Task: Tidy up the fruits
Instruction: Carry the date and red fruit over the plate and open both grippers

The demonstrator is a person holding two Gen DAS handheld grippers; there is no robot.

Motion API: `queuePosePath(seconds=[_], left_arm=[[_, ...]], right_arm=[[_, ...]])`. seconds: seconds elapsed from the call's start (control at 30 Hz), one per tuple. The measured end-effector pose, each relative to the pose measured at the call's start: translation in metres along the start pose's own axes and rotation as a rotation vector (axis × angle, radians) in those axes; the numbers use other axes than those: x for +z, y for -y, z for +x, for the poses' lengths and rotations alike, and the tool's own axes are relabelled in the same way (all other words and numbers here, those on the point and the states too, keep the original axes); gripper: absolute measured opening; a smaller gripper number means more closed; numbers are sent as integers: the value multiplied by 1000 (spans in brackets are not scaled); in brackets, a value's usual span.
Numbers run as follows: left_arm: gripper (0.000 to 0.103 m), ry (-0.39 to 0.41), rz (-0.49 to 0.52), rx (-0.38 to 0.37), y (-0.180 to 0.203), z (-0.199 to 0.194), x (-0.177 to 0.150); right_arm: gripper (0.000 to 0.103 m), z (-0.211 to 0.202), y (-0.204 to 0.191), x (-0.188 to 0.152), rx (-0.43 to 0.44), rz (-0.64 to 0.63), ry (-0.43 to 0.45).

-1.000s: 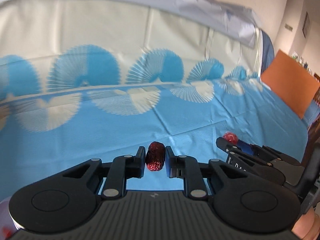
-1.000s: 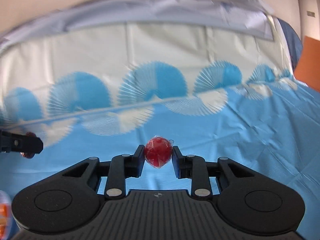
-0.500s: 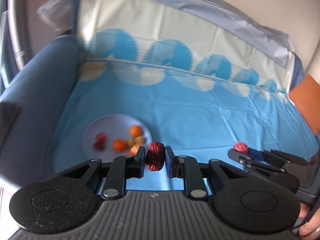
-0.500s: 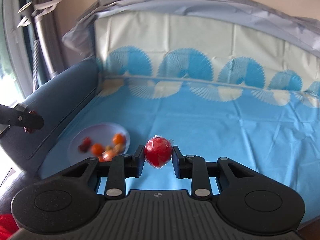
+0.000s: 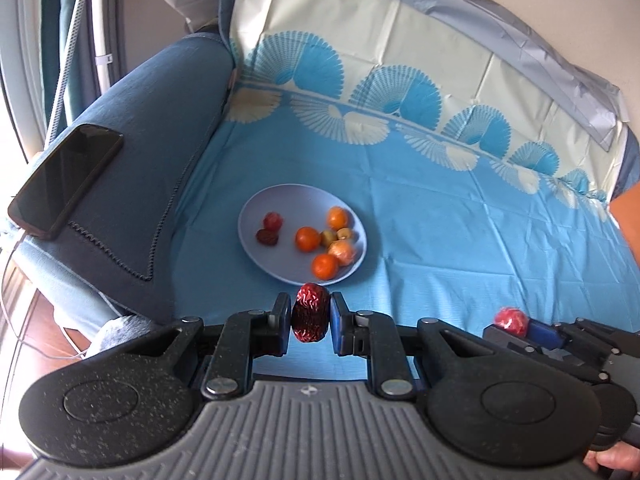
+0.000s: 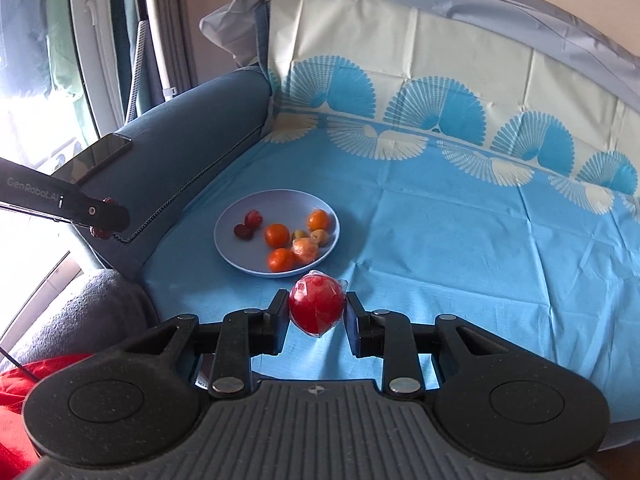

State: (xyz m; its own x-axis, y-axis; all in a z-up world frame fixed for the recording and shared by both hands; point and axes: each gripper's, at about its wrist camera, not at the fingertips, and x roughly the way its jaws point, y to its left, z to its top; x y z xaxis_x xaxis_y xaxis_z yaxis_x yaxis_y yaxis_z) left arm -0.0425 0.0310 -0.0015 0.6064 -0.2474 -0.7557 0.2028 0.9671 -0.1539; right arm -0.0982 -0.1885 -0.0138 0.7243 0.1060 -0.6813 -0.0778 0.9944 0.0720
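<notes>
Two grippers each pinch one fruit above the blue cloth (image 5: 460,240). The left gripper (image 5: 311,319) is closed tight on a wrinkly red date (image 5: 311,312). The right gripper (image 6: 317,310) is closed on a round red fruit in clear wrap (image 6: 316,309). Both fruits hang just in front of the light blue plate (image 6: 232,248), which holds small oranges (image 6: 277,235).

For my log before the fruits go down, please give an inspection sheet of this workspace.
Surface: blue patterned cloth over a sofa seat.
Job's things: plate holding small orange, red and yellowish fruits; wrinkled dark red fruit; wrapped red fruit.
Clutter: phone lying on the armrest.
Grippers: left gripper shut on the wrinkled fruit; right gripper shut on the wrapped fruit.
Cables: thin cable at the left edge.
Surroundings: window, curtain.
</notes>
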Motion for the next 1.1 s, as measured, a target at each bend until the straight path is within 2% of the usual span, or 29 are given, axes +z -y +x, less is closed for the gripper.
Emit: queuePosePath(seconds=[0.33, 0.6, 0.87, 1.1], left_arm=[[22, -36, -16, 15, -9, 14, 6], [22, -57, -12, -14, -12, 43, 33], [22, -129, -10, -16, -18, 110, 68], [22, -201, 8, 4, -27, 179, 86]], right_arm=[[30, 12, -7, 8, 18, -24, -22], [30, 45, -14, 29, 66, -37, -30], [30, 108, -19, 57, 105, -80, -56], [30, 178, -12, 77, 92, -107, -78]])
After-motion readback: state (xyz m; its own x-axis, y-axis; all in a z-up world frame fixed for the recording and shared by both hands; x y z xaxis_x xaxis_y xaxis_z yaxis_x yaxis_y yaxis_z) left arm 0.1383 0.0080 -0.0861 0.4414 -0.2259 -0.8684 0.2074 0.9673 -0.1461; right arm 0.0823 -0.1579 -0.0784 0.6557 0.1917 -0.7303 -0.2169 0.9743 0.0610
